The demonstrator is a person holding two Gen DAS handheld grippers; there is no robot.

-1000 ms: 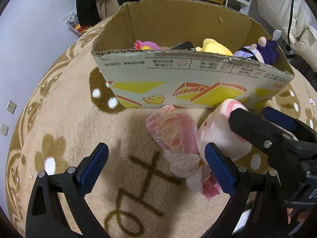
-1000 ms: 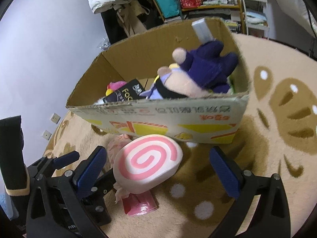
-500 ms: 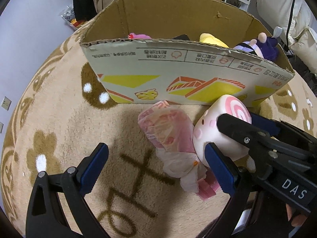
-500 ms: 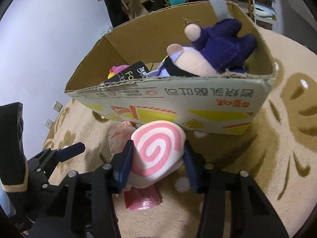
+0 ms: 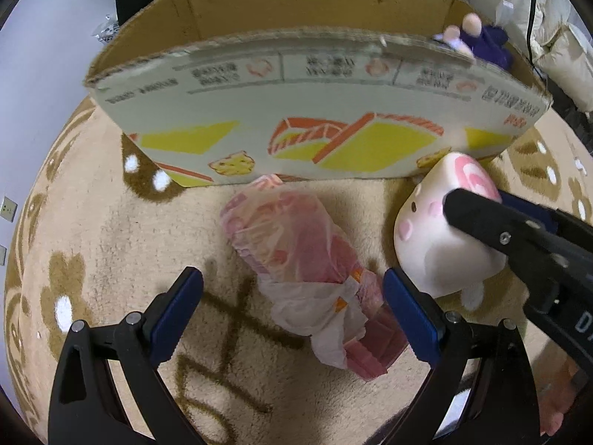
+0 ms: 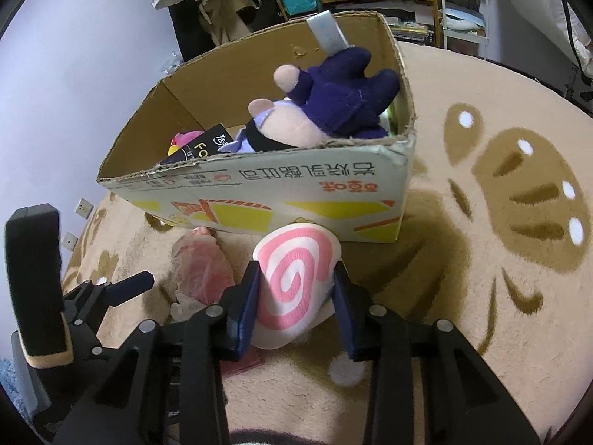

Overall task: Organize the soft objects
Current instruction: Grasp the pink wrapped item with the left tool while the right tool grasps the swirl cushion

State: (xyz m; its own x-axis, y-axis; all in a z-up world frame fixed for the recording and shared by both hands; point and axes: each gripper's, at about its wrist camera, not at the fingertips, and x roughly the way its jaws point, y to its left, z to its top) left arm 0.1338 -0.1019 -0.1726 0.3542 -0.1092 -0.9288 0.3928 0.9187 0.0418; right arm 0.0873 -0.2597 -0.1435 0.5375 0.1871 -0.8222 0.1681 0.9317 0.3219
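Your right gripper (image 6: 294, 306) has just closed: a second ago its fingers stood wide on either side of the swirl plush (image 6: 292, 282), and now both blue pads press into its sides, so the toy is clamped and, by the look of it, ready to lift into the box. The plush sits between those fingers on the rug (image 6: 481, 296), its pink spiral face pointing away from you.

Your left gripper (image 5: 292, 307) has come lower and its fingers stand wide apart, holding nothing. Between them, nearer the right finger, lies the pink bag (image 5: 296, 244), crinkled plastic, untouched. Just beyond the right finger's tip is the clamped plush.

Past both sets of fingers stands the cardboard box (image 6: 281, 193), its printed wall just behind the plush. Inside it rests a purple doll (image 6: 333, 111) against the far right corner.
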